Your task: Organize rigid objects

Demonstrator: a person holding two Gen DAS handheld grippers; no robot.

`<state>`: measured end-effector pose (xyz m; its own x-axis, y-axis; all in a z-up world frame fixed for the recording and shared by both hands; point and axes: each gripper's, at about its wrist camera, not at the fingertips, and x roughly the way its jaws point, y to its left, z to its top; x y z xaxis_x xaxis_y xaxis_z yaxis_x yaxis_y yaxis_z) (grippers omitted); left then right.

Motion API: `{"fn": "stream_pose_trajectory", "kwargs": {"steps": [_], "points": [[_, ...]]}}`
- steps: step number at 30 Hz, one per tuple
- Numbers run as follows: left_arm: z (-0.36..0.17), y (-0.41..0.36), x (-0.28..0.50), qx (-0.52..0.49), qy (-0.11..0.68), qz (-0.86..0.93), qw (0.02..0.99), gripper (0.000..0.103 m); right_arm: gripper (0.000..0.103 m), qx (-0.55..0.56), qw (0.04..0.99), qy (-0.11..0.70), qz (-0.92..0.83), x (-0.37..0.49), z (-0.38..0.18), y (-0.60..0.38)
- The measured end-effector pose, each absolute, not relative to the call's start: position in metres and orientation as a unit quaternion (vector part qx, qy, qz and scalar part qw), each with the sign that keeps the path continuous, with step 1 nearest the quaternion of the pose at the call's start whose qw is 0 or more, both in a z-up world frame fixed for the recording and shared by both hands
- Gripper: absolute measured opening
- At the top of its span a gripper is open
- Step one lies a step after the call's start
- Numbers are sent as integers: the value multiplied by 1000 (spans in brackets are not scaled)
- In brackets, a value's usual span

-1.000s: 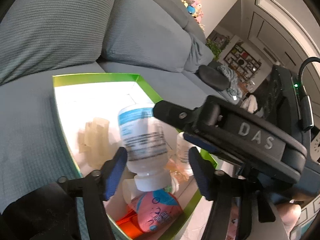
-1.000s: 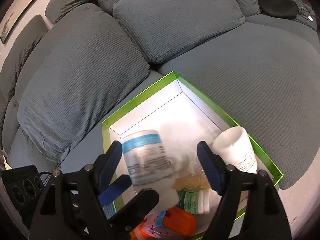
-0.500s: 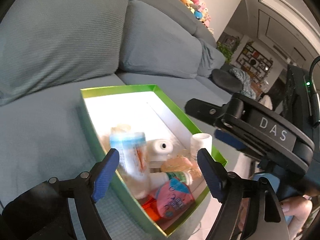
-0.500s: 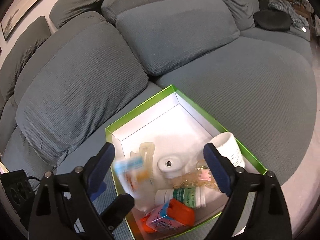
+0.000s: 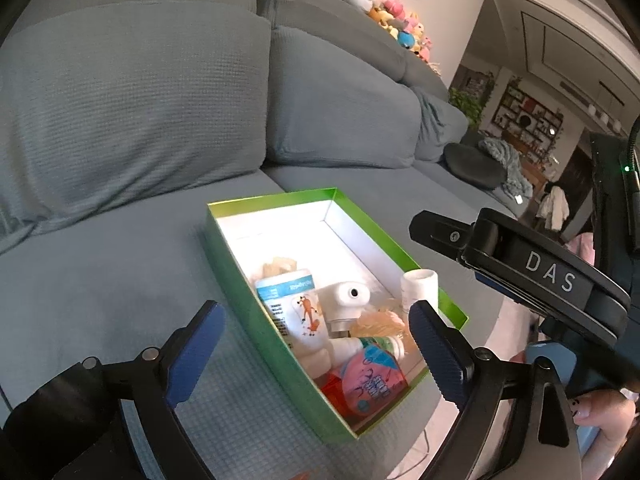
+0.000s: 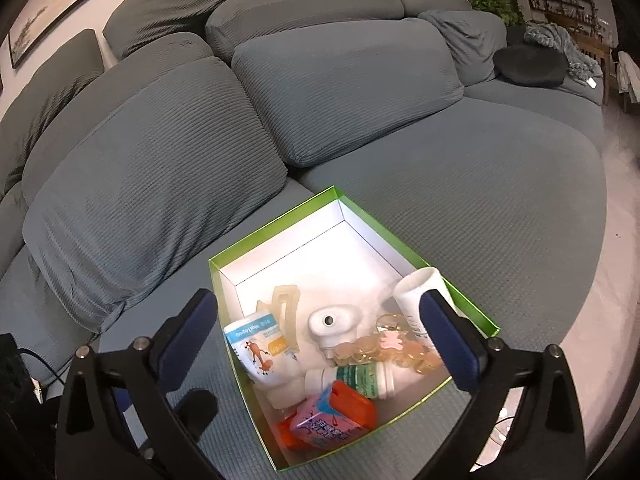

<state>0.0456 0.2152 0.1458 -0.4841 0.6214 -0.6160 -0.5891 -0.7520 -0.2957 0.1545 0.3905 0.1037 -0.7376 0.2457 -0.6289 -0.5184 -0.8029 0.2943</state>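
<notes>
A green box with a white inside sits on the grey sofa seat. In it lie a white bottle with a blue label, a white round device, a white jar, a green-labelled bottle, a pink and orange pouch, a pale hair clip and amber beads. My left gripper hovers above the box's near end, jaws opening, pads touching nothing. My right gripper hovers beside it, jaws also opening and empty.
Large grey back cushions rise behind the box. Plush toys line the sofa top. A dark round cushion and a blanket lie at the far right. A black device with a cable sits left. A hand holds the right gripper.
The blue-labelled bottle hung between both grippers' pads; now it lies in the box. Both grippers have pulled back and up, and their jaws stand wider.
</notes>
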Motion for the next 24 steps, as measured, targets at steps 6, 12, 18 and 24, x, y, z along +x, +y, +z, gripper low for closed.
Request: {"fn": "stream_pose_trajectory", "kwargs": {"steps": [6,12,18,24], "points": [[142,206,43,-370,-7,868,332,101,102,-301,237,228,895,161,104,383],[137,198,40,-380,3,868,320,101,102,-316,248,217,890,156,101,373],[135,190,39,-383,2,867,318,101,102,-325,249,204,889,153,101,358],[132,185,39,-387,5,864,322,101,102,-328,254,193,889,154,102,348]]}}
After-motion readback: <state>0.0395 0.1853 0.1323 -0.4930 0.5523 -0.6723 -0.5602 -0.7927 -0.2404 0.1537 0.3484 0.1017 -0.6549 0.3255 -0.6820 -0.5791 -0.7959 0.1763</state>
